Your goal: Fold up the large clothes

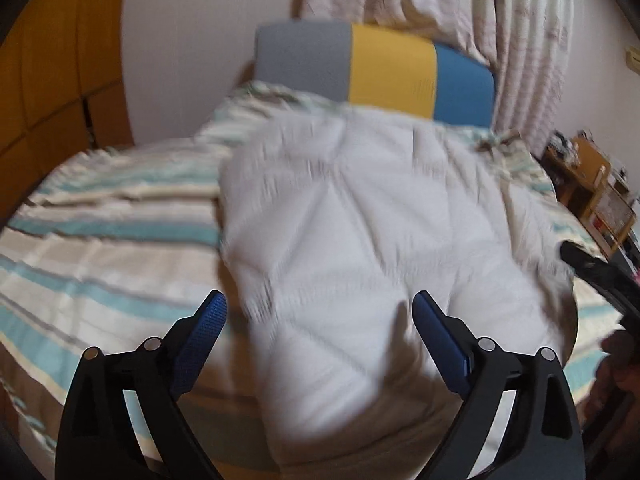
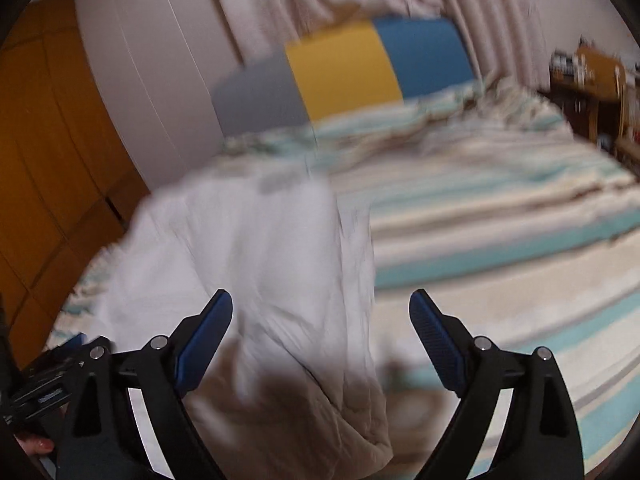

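Note:
A large white garment (image 1: pixel 352 232) lies spread on the striped bed, creased and partly folded. My left gripper (image 1: pixel 320 300) hangs over its near end with blue pads wide apart and nothing pinched; the cloth lies below the gap. In the right wrist view the same white garment (image 2: pixel 256 256) fills the left half. My right gripper (image 2: pixel 320 300) is open above its near right edge, not pressing on it. The right gripper's black body (image 1: pixel 600 276) shows at the right edge of the left wrist view, and the left gripper's body (image 2: pixel 52 380) at the lower left of the right wrist view.
The bed carries a teal, beige and cream striped cover (image 2: pixel 500 240). A grey, yellow and blue headboard (image 1: pixel 384 72) stands at the far end under pale curtains (image 1: pixel 460 0). Orange wardrobe doors (image 2: pixel 48 160) are on the left, a cluttered wooden shelf (image 1: pixel 592 184) on the right.

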`<state>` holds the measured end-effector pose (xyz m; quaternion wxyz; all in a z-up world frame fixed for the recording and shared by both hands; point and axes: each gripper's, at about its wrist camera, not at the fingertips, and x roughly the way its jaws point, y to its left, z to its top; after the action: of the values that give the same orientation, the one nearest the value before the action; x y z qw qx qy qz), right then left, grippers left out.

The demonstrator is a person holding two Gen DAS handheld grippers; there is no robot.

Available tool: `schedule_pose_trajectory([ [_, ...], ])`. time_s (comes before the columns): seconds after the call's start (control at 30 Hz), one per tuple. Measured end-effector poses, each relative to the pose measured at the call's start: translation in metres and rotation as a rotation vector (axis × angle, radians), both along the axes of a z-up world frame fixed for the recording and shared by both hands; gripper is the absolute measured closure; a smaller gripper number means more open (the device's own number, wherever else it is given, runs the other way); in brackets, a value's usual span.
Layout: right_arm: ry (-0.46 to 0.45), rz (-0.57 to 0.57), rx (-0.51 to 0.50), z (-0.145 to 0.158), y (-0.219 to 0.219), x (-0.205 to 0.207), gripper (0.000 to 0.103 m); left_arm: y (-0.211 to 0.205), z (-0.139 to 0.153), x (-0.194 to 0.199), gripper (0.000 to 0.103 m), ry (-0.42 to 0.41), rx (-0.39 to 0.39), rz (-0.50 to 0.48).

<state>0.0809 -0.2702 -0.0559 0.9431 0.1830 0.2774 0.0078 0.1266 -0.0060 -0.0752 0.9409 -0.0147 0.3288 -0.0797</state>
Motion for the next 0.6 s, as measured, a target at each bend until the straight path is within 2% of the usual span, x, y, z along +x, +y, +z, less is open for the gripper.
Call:
schedule_pose_trajectory([
  [0.07,-0.052,0.029,-0.029,0.025,0.003,0.011,0.016,0.002,0.019,0.006,0.006,-0.049,-0.036,0.013],
  [0.1,-0.058,0.052,-0.043,0.032,0.006,0.018,0.024,-0.001,0.029,0.014,0.006,-0.069,-0.053,0.013],
  [0.13,-0.059,0.076,-0.06,0.036,0.009,0.024,0.031,-0.006,0.034,0.022,0.006,-0.069,-0.044,0.022],
  [0.23,-0.02,0.134,-0.142,0.044,0.034,0.068,0.039,-0.027,0.047,0.054,0.006,-0.056,-0.01,0.027],
  [0.33,0.078,0.182,-0.195,0.024,0.043,0.112,0.048,-0.048,0.045,0.093,0.006,0.005,0.037,0.045],
  [0.4,0.132,0.188,-0.206,-0.001,0.041,0.125,0.048,-0.056,0.037,0.114,0.006,0.053,0.067,0.059],
  [0.5,0.188,0.174,-0.19,-0.026,0.038,0.144,0.046,-0.069,0.01,0.144,0.006,0.123,0.127,0.059],
  [0.6,0.205,0.158,-0.171,-0.049,0.034,0.152,0.044,-0.07,-0.008,0.151,0.005,0.131,0.127,0.053],
])
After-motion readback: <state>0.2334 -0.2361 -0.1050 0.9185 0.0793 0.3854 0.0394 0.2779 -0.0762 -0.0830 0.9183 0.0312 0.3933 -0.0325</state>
